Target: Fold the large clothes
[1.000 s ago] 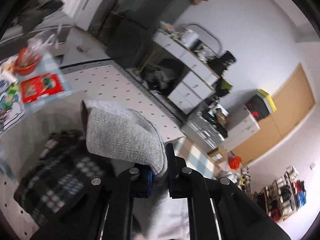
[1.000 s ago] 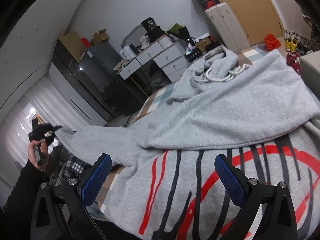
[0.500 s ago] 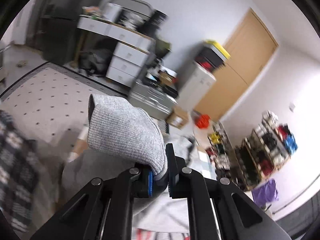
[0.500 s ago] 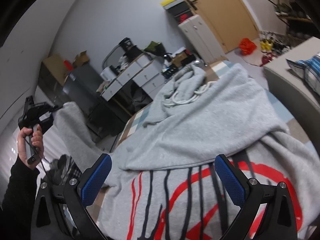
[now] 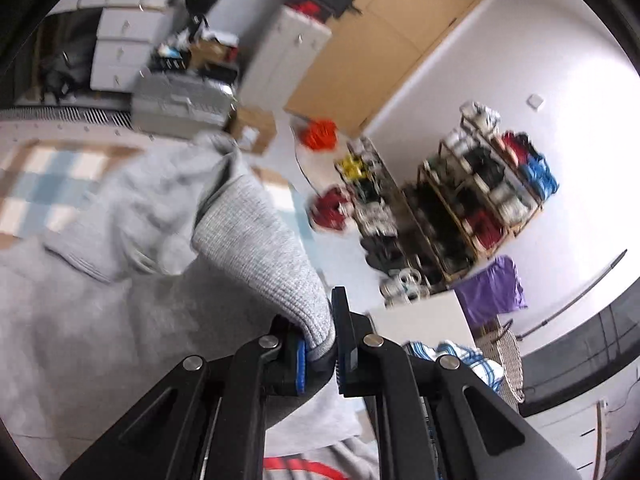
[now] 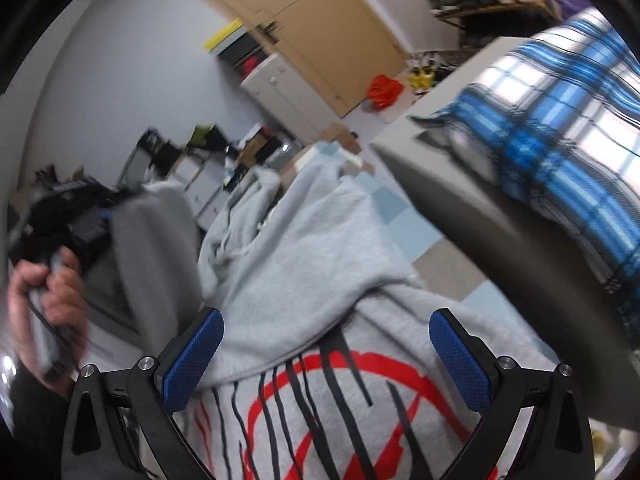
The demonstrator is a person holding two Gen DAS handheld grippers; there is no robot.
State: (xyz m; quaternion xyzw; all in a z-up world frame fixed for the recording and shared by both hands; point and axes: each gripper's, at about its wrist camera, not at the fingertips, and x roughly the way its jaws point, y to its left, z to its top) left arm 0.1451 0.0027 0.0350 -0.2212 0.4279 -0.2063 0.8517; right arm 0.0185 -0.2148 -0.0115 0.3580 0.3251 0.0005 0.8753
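1. Hoodie [image 6: 320, 264], grey, large: it is spread over a checked blue, white and tan mat [image 5: 36, 184]. A red and black printed graphic [image 6: 340, 412] is shown on the near part, with a plain grey layer folded over above it. A white drawstring [image 6: 236, 254] is seen near the bunched hood end, towards the drawers.
2. Sleeve cuff [image 5: 260, 260], ribbed grey knit: it is lifted clear of the body of the garment and stands above it in the left wrist view.
3. Left gripper [image 5: 320, 344]: its jaws are closed together on the edge of the sleeve cuff, the knit being pinched between the blue pad and the black finger. In the right wrist view the same tool is seen blurred at the left, gripped by a hand [image 6: 44, 304], with the grey sleeve hanging beside it.
4. Right gripper [image 6: 326, 354]: its blue-padded jaws are held wide apart above the printed part of the hoodie. Nothing is clamped between them; whether the cloth is touched cannot be told.
5. Plaid cloth [image 6: 560, 132], blue, white and black: it is laid on a pale raised surface [image 6: 452, 184] just beside the hoodie at the right.
6. Background, left wrist view: wooden door [image 5: 384, 40], white cabinet [image 5: 280, 56], white drawers [image 5: 120, 36], orange bag [image 5: 320, 136] on the floor, open shelves [image 5: 460, 200] filled with shoes and sundries, purple cloth [image 5: 492, 292], wicker basket [image 5: 504, 356]. Much of this is blurred.
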